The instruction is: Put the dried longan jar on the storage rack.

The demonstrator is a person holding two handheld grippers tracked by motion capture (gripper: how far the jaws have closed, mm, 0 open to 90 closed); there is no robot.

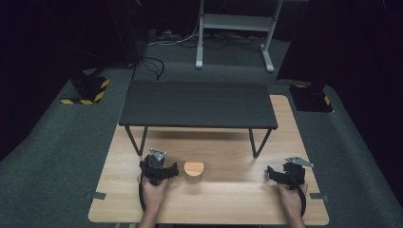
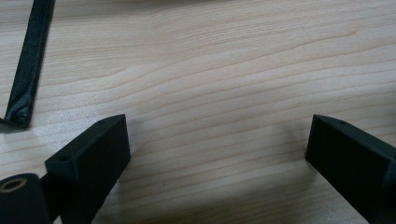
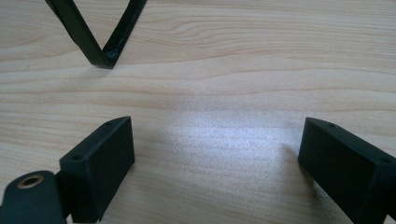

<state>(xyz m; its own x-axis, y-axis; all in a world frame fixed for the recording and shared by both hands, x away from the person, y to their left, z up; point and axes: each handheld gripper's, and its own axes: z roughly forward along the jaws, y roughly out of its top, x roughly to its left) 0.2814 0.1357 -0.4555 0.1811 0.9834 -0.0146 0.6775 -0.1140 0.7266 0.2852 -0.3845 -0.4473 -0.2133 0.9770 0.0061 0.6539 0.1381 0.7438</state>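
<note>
The short wooden cylinder (image 1: 194, 171) stands upright on the pale wooden desk (image 1: 228, 199), just beside the left tool (image 1: 159, 160) on its right-hand side and well apart from the right tool (image 1: 290, 169), which rests near the desk's right edge. Both tools are spread wide with nothing between the jaws: the left gripper view looks along its tool (image 2: 217, 154) at bare desk, with one black leg (image 2: 28, 65) of the small raised shelf (image 1: 197, 103) off to the side, and the right gripper view shows its tool (image 3: 215, 154) likewise over bare grain, facing the V-shaped foot (image 3: 105, 44) of another leg. The step in hand looks like a first reach for the cylinder by the nearer, left tool. To do it well, swing that tool rightward until the cylinder sits centred between the spread jaws, keep them level and low enough to meet the curved wall around mid-height, then close squarely across the widest part so it cannot squirt out sideways. The cylinder's axis runs vertically, its flat round top facing up; being round, it points no particular way across the desk. It seems about as wide as it is tall, though at this resolution that is hard to judge.
</note>
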